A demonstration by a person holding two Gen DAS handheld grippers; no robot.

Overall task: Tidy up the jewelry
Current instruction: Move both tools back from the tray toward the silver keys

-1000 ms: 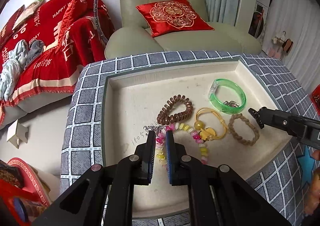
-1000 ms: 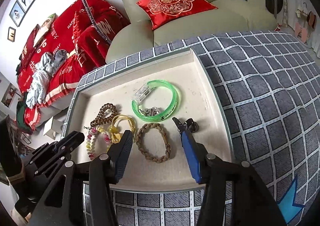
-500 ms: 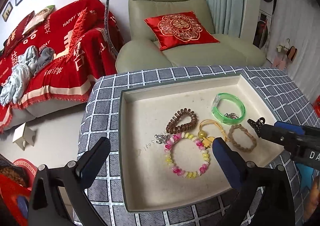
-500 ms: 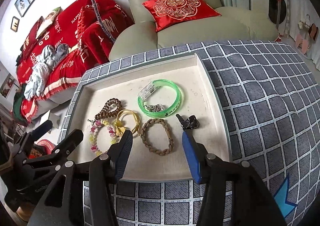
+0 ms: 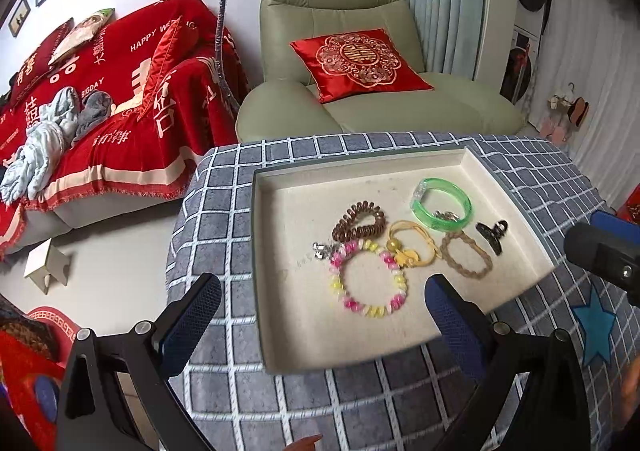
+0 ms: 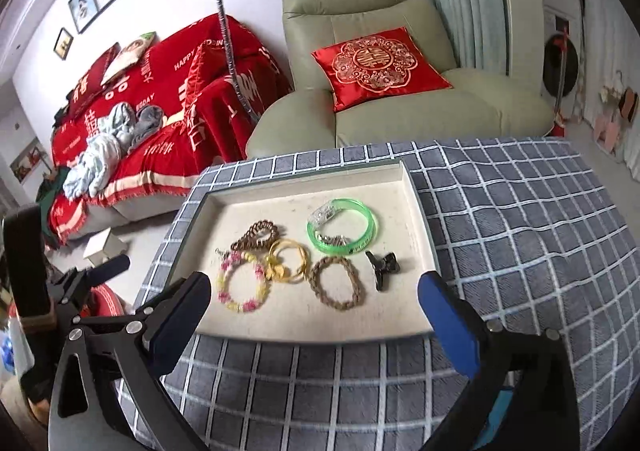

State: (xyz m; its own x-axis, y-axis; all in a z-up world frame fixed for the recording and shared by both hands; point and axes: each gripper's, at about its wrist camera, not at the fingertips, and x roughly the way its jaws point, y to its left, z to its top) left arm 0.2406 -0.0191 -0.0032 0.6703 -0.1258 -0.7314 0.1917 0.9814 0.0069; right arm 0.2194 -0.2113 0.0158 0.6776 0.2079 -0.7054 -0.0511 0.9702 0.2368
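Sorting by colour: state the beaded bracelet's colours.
Pink, yellow and white beaded bracelet; clearest in the left wrist view.

I'm seeing a translucent green bangle (image 6: 343,226), a pink-and-yellow beaded bracelet (image 6: 241,286), and, perhaps tan, a braided bracelet (image 6: 336,288) showing on the cream tray (image 6: 420,207).

Grey checked tablecloth (image 5: 224,391), cream tray (image 5: 276,335) resting on it

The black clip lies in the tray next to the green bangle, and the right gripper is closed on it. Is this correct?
Not quite. The black clip does lie in the tray next to the green bangle, but the right gripper is open and holds nothing; its jaws have just been opening. The right wrist view shows the clip lying free, beyond the fingertips.
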